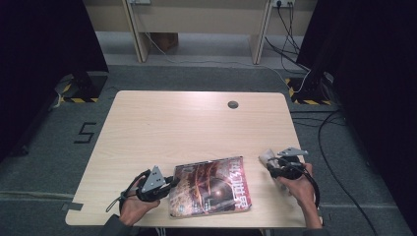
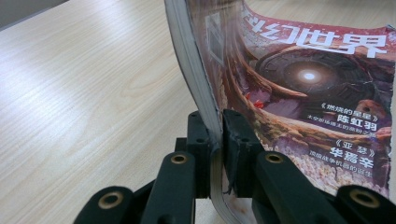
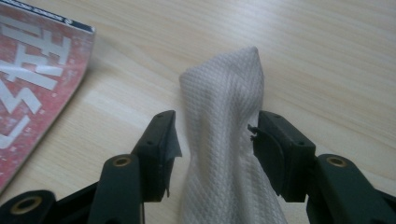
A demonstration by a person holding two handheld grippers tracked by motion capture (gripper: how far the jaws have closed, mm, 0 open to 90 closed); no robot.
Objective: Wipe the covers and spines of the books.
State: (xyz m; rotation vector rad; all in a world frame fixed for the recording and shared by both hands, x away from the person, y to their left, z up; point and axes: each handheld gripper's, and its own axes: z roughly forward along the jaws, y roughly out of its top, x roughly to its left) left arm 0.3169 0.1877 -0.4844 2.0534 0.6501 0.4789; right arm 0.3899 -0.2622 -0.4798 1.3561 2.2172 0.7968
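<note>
A magazine (image 1: 211, 187) with a dark red cover and white characters lies near the table's front edge. My left gripper (image 1: 169, 184) is shut on its left edge. In the left gripper view the jaws (image 2: 215, 130) pinch the page stack, and that side of the magazine (image 2: 303, 93) curls up off the wood. To its right, a white waffle-weave cloth (image 1: 266, 157) is bunched into an upright ridge. My right gripper (image 1: 269, 164) has it between its jaws. In the right gripper view both pads touch the cloth (image 3: 224, 93) at the gripper (image 3: 217, 135), and the magazine's corner (image 3: 32, 84) lies at left.
The light wooden table (image 1: 196, 123) has a small round grommet (image 1: 233, 104) near its far edge. Grey carpet surrounds it, with black cables (image 1: 334, 132) on the floor at right and dark curtains on both sides.
</note>
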